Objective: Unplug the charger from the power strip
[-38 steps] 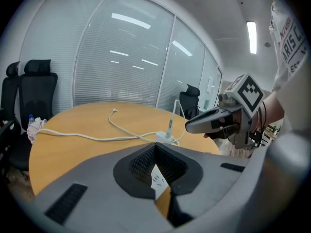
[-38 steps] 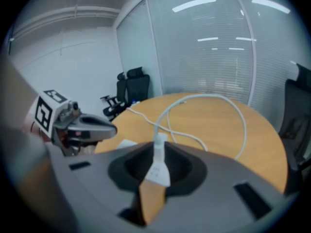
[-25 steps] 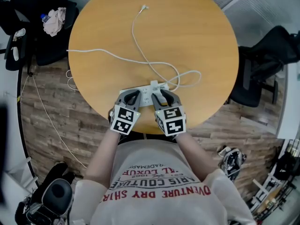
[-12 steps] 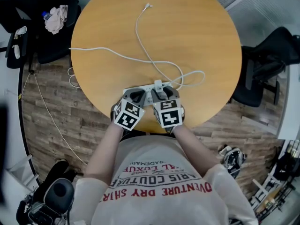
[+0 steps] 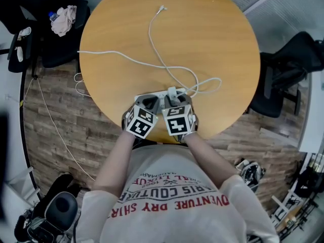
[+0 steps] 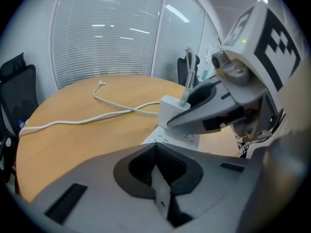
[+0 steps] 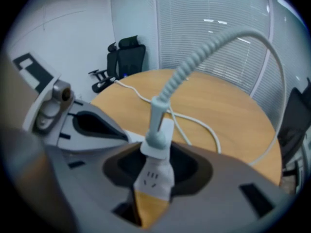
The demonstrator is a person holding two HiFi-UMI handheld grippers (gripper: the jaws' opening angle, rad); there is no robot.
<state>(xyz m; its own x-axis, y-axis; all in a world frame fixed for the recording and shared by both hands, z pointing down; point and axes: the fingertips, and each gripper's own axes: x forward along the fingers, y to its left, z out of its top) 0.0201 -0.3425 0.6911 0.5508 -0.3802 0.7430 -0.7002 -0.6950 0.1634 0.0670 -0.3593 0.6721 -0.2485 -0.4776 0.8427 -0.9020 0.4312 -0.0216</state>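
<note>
A white power strip (image 5: 161,96) lies near the front edge of the round wooden table (image 5: 212,44). A white charger (image 5: 172,90) stands plugged into it, and its white cable (image 5: 152,39) runs out across the table. My left gripper (image 5: 147,99) is shut, with its tips over the strip's left end (image 6: 172,139). My right gripper (image 5: 174,98) is over the charger. In the right gripper view the charger (image 7: 156,147) stands between the open jaws, with a dark gap on each side. The right gripper's finger runs past the charger (image 6: 171,109) in the left gripper view.
The strip's own lead (image 5: 111,56) crosses to the table's left edge and drops to the wood floor. Black office chairs stand at the right (image 5: 288,70) and back left (image 5: 50,39), the latter with a cloth (image 5: 64,20) on it. The table's front edge is just behind the grippers.
My right gripper has tipped more steeply down and come in over the charger. The left gripper has stayed at the strip's left end.
</note>
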